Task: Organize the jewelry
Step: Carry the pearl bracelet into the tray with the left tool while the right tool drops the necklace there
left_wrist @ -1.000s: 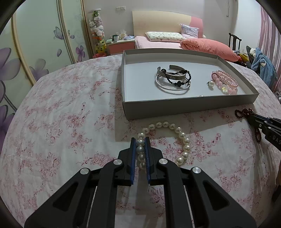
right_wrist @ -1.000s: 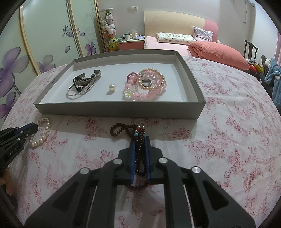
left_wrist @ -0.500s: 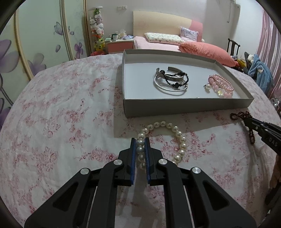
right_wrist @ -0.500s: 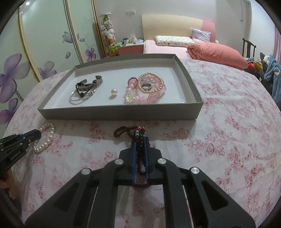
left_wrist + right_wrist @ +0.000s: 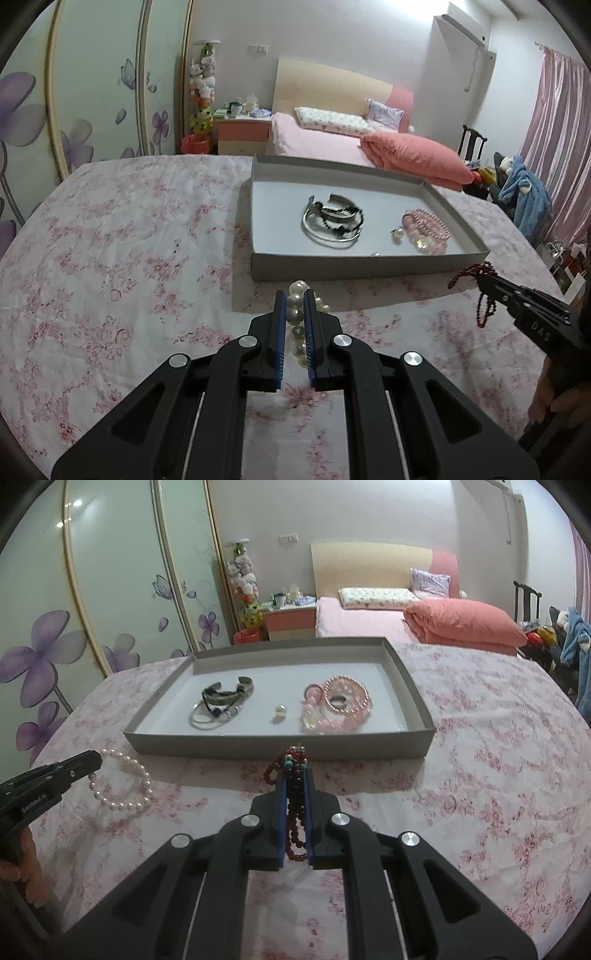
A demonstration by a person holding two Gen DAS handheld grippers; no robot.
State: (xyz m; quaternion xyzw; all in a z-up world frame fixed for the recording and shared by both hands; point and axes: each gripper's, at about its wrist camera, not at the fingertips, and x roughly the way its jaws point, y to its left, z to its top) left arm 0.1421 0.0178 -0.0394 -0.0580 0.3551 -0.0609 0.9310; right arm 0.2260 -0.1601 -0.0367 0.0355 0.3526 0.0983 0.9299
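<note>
On the flowery pink cloth (image 5: pixel 110 266) in front of me sits one shallow grey tray (image 5: pixel 413 686), and both my grippers are loaded up just short of its near wall. So, left gripper (image 5: pixel 294 295) is clamped on one pearl bracelet (image 5: pixel 295 315), pads squeezing a few pearls with the rest of the loop hanging off the fingers; from the right camera you can see that loop (image 5: pixel 122 782) dangling from the tip of the left gripper (image 5: pixel 92 762), up off the cloth. Right gripper (image 5: pixel 294 771) is pinched tight on one dark red bead bracelet (image 5: pixel 293 812), which has a couple of turquoise beads near the top and loops sticking out past the fingertips and drooping between the fingers. From the left camera the same red strand (image 5: pixel 480 291) hangs off the right gripper (image 5: pixel 484 280) out to the side.

Count inside the tray: one tangle of bangles (image 5: pixel 221 703) on the left side, looks like two thin silver hoops, one wide cuff and one black beaded strand, though they overlap so I can't swear to it. One loose pearl (image 5: pixel 280 710) in the middle. On the right one pile of pink beaded bracelets (image 5: pixel 340 709), at least two, with one small silver ring (image 5: pixel 338 700) sitting inside the pile.

So two bracelets outside the tray, both held.
</note>
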